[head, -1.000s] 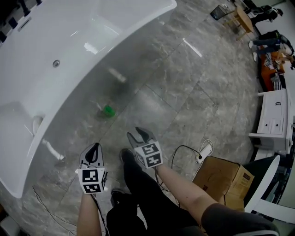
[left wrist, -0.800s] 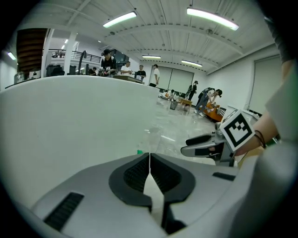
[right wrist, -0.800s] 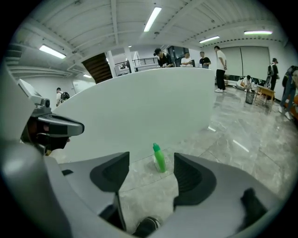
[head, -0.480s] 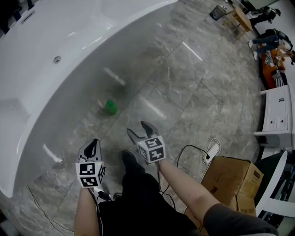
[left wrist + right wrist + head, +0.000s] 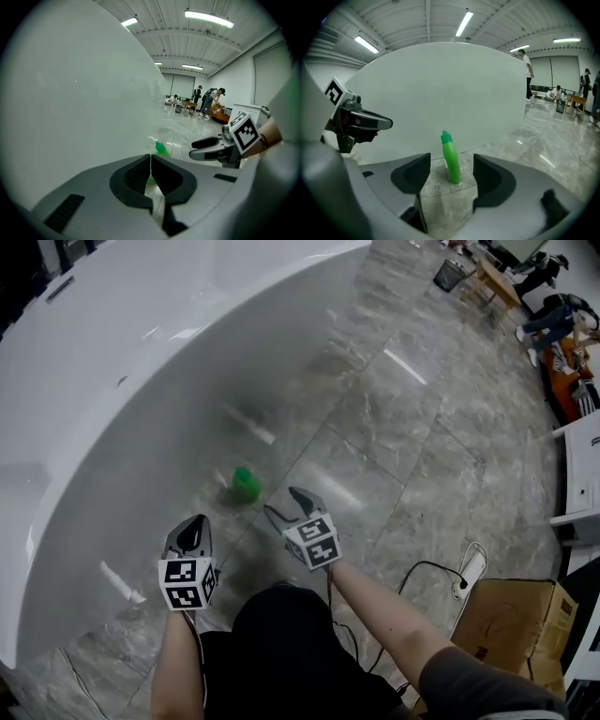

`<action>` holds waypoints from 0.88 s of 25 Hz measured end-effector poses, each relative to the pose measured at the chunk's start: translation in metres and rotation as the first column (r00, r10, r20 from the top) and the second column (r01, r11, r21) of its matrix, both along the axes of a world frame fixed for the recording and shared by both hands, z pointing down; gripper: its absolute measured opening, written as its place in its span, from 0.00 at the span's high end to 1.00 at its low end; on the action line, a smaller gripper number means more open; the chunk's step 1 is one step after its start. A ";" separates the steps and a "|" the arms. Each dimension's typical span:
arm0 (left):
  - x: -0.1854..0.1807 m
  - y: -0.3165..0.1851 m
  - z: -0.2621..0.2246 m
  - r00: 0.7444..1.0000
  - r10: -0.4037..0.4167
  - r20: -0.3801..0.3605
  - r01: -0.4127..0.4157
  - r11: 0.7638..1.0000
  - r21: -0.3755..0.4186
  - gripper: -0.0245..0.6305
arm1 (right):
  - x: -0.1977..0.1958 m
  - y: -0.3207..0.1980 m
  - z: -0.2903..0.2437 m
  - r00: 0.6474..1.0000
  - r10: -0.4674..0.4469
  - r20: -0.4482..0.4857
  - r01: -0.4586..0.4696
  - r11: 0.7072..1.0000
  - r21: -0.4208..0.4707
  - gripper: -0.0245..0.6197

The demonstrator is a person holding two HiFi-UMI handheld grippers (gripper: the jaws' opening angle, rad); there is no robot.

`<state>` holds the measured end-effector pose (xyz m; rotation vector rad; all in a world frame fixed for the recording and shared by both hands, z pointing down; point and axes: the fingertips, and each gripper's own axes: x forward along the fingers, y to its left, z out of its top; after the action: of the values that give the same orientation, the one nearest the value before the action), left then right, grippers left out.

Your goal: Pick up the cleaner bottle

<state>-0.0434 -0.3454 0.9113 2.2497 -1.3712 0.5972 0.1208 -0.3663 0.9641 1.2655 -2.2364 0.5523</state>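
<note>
The green cleaner bottle (image 5: 246, 484) stands upright on the grey stone floor, close to the white bathtub (image 5: 112, 381). My right gripper (image 5: 284, 503) hovers just right of it and short of it, open. Its jaws have just been opening. In the right gripper view the bottle (image 5: 450, 157) shows through the gap between the fingers (image 5: 412, 171), out past the tips and untouched. My left gripper (image 5: 192, 531) is lower left, shut on nothing. In the left gripper view its pads (image 5: 140, 173) meet, and the bottle (image 5: 161, 149) peeks out beyond them.
The tub's curved wall (image 5: 440, 84) rises right behind the bottle. A cardboard box (image 5: 511, 615) and a power strip (image 5: 469, 568) with a cable lie at the right. The person's dark legs (image 5: 281, 643) are below the grippers. People and furniture (image 5: 206, 101) are at the far end.
Both grippers have sunk toward the floor and come nearer the bottle. The right gripper's jaws have spread from nearly closed to wide. The left jaws stay together.
</note>
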 end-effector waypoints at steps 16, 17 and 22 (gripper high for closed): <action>-0.014 -0.025 0.096 1.000 -0.016 -0.009 0.017 1.000 0.026 0.94 | -0.028 -0.027 0.124 0.998 -0.039 0.050 0.037 0.999 0.030 0.52; -0.013 -0.024 0.098 1.000 -0.020 -0.019 0.021 1.000 0.018 0.94 | -0.028 -0.029 0.128 0.998 -0.037 0.052 0.035 0.999 0.029 0.52; -0.010 -0.032 0.107 1.000 0.003 0.003 -0.003 1.000 0.013 0.94 | -0.042 -0.041 0.136 0.994 -0.088 0.062 0.085 0.995 0.060 0.51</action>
<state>-0.0534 -0.3776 1.0184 2.2627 -1.3767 0.5941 0.0791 -0.4071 1.1001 1.1875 -2.3645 0.5064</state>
